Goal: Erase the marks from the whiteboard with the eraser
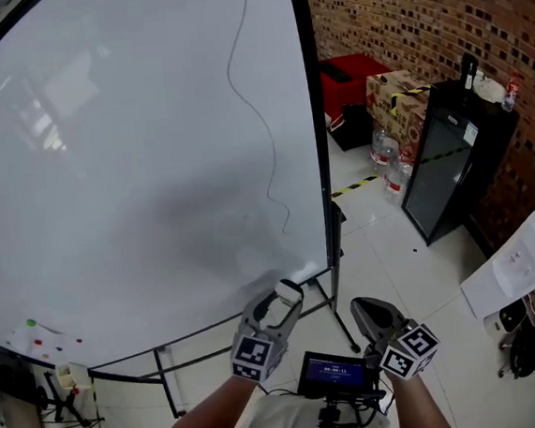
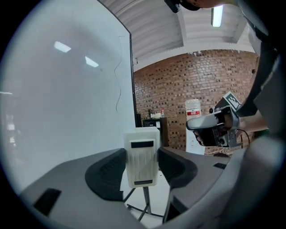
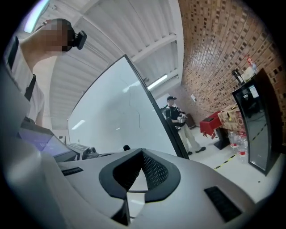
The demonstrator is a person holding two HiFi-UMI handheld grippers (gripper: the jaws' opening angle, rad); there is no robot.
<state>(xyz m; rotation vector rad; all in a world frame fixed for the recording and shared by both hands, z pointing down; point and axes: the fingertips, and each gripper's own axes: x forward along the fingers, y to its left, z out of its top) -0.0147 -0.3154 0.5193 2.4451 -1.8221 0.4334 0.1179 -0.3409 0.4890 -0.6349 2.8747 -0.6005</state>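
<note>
Left claw (image 1: 277, 308) is clamped on the white eraser (image 2: 142, 154), one pad on each side. It holds the eraser upright, near the bottom right corner of the whiteboard (image 1: 130, 156). A thin wiggly line (image 1: 256, 115) runs down the right part of the whiteboard. The right claw (image 3: 142, 169) is closed with nothing in it, and it sits just beside the left one.

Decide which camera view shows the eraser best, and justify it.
The left gripper view: the eraser stands upright mid-frame, gripped by the left claw, its whole face visible. The head view shows only its white end poking from that claw. The right gripper view does not show it.
</note>
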